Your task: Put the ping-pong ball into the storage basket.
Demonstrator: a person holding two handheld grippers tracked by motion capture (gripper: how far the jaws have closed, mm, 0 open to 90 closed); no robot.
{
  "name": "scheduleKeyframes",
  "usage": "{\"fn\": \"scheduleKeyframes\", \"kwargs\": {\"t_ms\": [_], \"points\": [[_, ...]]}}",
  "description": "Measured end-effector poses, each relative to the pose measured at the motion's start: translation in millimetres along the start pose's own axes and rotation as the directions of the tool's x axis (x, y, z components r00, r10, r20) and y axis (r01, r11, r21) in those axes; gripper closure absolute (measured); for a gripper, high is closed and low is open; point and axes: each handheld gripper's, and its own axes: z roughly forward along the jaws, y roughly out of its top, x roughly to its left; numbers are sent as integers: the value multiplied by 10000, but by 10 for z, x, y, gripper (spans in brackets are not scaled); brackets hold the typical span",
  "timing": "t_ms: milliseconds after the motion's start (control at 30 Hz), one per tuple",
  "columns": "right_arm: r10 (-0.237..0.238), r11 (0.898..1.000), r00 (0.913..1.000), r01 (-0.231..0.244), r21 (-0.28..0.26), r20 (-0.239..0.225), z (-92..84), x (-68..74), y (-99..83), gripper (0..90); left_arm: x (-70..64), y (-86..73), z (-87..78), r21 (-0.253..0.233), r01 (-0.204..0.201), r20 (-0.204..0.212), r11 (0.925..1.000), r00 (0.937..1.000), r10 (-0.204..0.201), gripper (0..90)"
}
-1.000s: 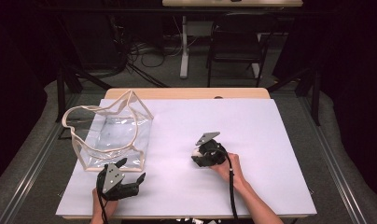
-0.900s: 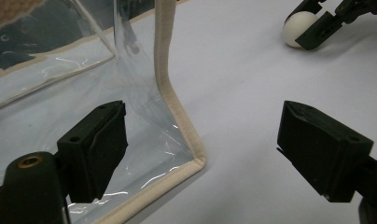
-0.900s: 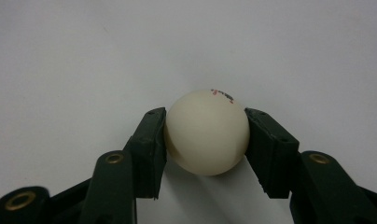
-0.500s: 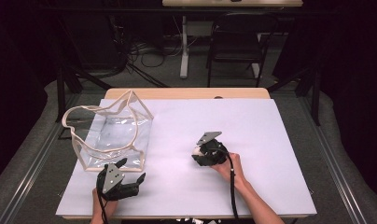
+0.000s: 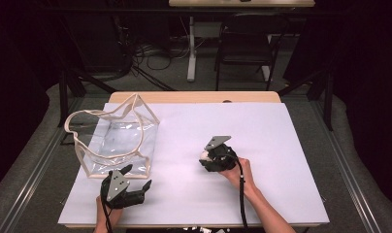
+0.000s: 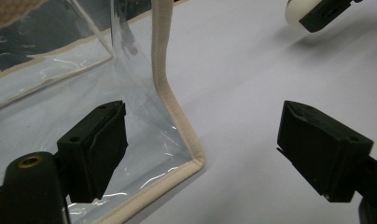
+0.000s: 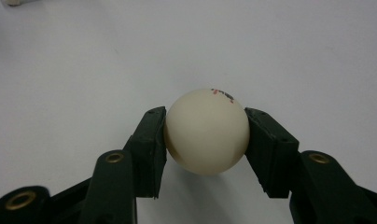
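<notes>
While the right gripper (image 7: 206,140) presses its two black jaws on the sides of the white ball (image 7: 207,131), one pad on each side, the grip looks centred, and this is good for carrying. I think the step in hand is to bring the ball over to the clear bag (image 5: 115,141) and put it inside. To do this well, the jaws should keep the same pressure, because a smooth round ball can slip out if the squeeze becomes weaker or uneven. In the high view the ball (image 5: 204,155) sits at the tip of this gripper (image 5: 207,158), near the middle of the white table (image 5: 262,145), well apart from the bag.

The left gripper (image 6: 200,154) has its jaws wide open and holds nothing; the near corner of the bag, with its beige trim (image 6: 170,105), lies between them without touching the pads. It would help, in my judgement, to close this gripper on the trim and hold the mouth steady and open. Farther off, the bag stands at the left side of the table with its mouth gaping, so the ball should come from above, low and slow, and be released only inside the rim
</notes>
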Motion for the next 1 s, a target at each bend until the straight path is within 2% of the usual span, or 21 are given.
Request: {"fn": "scheduleKeyframes", "kwargs": {"t_ms": [467, 1000], "points": [[52, 9988, 10000, -51, -493, 6, -114, -3, 55, 506, -2, 0, 4, -44, 30, 64, 10000, 10000, -30, 161], [46, 9979, 10000, -46, -648, -7, -191, 20, 108, 507, 1, 0, -5, -32, 4, 12, 10000, 10000, -4, 161]]}}
